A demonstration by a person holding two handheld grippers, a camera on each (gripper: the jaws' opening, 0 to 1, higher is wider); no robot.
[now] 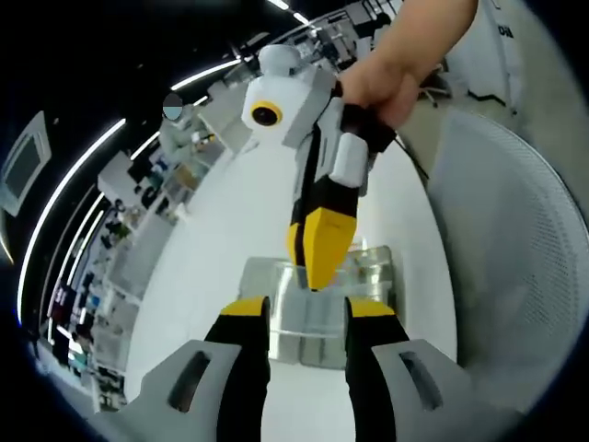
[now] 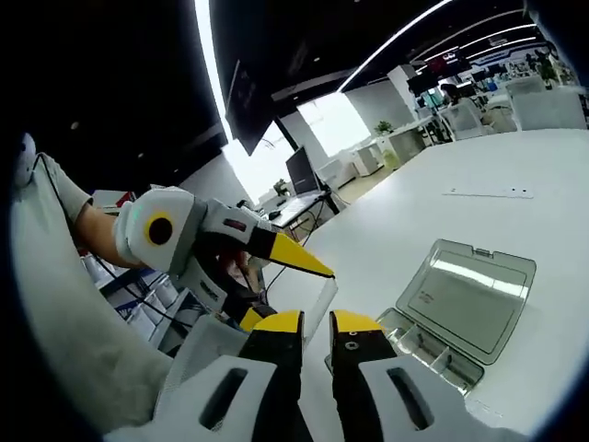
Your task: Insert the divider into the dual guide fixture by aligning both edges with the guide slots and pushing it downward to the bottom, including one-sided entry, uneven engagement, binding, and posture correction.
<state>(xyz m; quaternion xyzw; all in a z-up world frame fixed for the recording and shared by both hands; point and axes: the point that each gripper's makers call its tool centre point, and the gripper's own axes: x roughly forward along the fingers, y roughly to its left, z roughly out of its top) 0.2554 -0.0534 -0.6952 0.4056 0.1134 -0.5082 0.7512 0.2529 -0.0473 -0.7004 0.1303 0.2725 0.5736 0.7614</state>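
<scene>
Clear plastic made up the dual guide fixture (image 2: 433,341), a shallow compartmented tray with a hinged lid (image 2: 465,296) thrown open and lying flat on the white counter (image 2: 515,175). Its long axis ran from beside the right claw (image 2: 317,322) away toward the lid's far edge. A thin transparent divider (image 2: 317,299) stood upright just above the fixture's near end, its top edge pinched between the narrow jaws of the left claw (image 2: 322,273). The right claw's jaws stood close together beside the divider; whether they gripped it could not be told. From the left gripper view, the right claw (image 1: 313,267) pointed down over the fixture (image 1: 322,304).
</scene>
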